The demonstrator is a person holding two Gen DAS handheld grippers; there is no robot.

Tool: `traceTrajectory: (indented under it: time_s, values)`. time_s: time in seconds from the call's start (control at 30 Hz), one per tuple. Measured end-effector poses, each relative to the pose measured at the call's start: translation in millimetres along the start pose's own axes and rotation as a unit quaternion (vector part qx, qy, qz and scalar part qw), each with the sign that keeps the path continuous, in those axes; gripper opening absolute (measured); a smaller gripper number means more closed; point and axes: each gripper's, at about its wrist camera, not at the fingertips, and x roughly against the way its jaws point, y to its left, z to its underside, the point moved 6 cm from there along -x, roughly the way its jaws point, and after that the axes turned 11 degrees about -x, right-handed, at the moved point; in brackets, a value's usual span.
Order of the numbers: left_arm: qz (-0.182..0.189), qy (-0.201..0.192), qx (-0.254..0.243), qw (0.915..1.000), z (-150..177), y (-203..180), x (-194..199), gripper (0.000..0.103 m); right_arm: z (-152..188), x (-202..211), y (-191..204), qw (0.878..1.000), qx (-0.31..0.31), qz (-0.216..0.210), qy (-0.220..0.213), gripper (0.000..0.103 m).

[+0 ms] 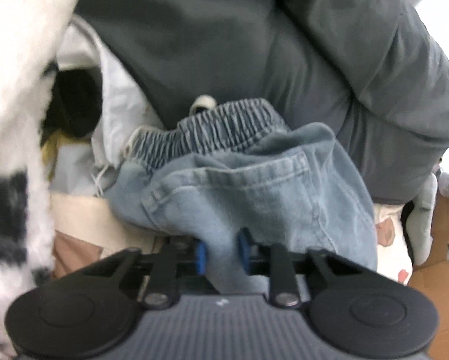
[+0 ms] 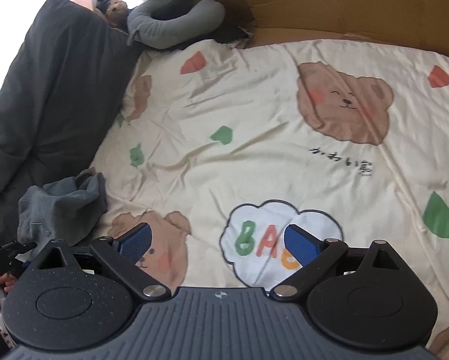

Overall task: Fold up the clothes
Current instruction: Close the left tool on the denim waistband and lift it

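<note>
A cream bedsheet printed with brown bears and coloured letters covers the bed, bordered by a dark grey quilt and brown cardboard. The left gripper pinches pale blue denim shorts with an elastic waistband, lifted against the quilt. The right gripper hovers spread wide above the sheet. A blurred white fuzzy fabric is cut off at the left edge.

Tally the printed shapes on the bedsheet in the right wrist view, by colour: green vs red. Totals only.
On the bedsheet, counting only plain shapes and leaving out the bears and the lettering:
Green shapes: 4, e.g.
Red shapes: 2, e.g.
Total: 6
</note>
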Motion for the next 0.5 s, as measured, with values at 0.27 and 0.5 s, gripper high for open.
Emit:
traceTrajectory:
  time_s: [0.27, 0.5]
  values:
    - [0.008, -0.021, -0.05, 0.9985, -1.2, -23.7, 41.6, 0.008, 3.4, -0.9, 8.9, 1.0, 0.0, -0.024, 0.002, 0.097]
    - [0.05, -0.036, -0.09, 0.994, -13.6, -75.8, 66.4, 0.004, -1.0, 2.6, 13.9, 0.999, -0.003, -0.041, -0.003, 0.097]
